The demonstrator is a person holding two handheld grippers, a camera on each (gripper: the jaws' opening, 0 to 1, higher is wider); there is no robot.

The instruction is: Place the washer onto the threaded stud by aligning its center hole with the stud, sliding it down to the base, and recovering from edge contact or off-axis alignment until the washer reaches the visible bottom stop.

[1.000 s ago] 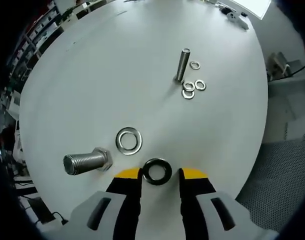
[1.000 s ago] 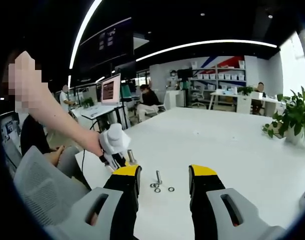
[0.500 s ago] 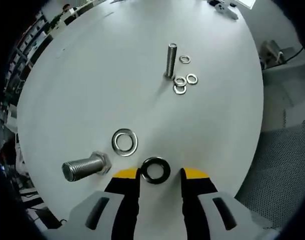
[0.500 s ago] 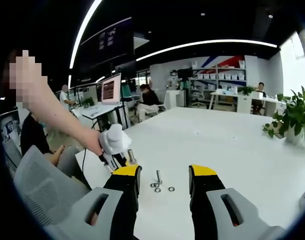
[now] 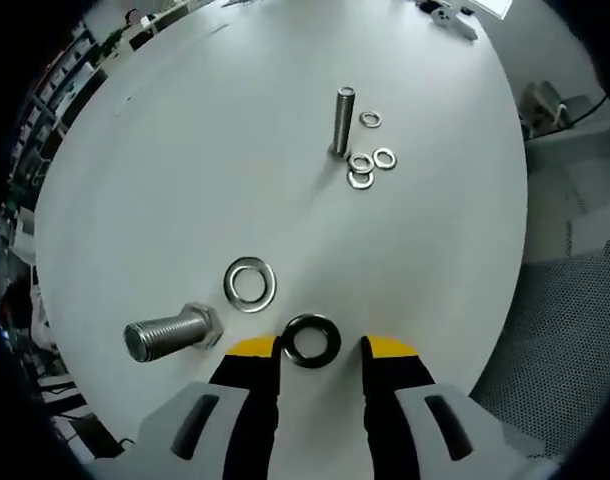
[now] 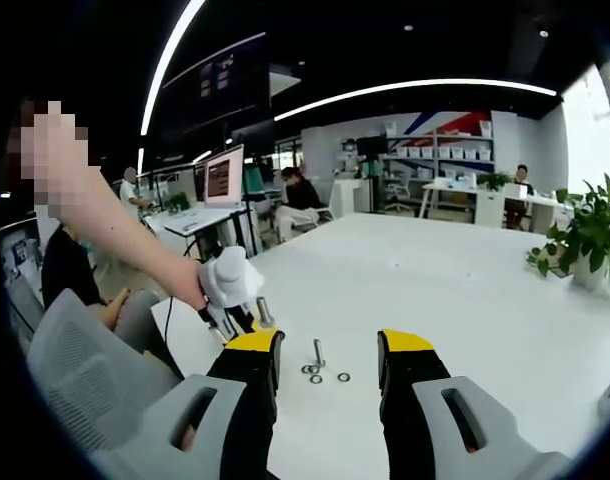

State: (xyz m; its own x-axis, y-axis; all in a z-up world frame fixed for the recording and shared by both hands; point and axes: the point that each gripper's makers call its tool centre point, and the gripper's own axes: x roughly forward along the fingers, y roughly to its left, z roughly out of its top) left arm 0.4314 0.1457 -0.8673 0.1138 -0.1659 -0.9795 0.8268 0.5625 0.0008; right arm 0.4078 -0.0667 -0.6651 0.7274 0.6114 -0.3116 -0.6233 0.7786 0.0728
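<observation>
Left gripper [image 5: 317, 347] low over the table [image 5: 185, 180], jaws wide, black washer [image 5: 312, 340] flat between the tips, not yet pinched. Silver washer [image 5: 250, 283] just beyond; bolt [image 5: 173, 332] on its side at near left; upright stud [image 5: 342, 120] far, small washers [image 5: 370, 160] at its foot. Right gripper [image 6: 318, 350] idle, jaws wide, empty. Judgement: close squarely on the washer's rim, lift level, so the hole meets the stud on-axis

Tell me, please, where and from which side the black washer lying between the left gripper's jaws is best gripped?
Grip the black washer across its outer rim, coming from above, probably. It lies flat on the white table, so only the thin edge offers opposing faces. The left gripper is open with a jaw on either side, so closing should pinch it across its width.
</observation>
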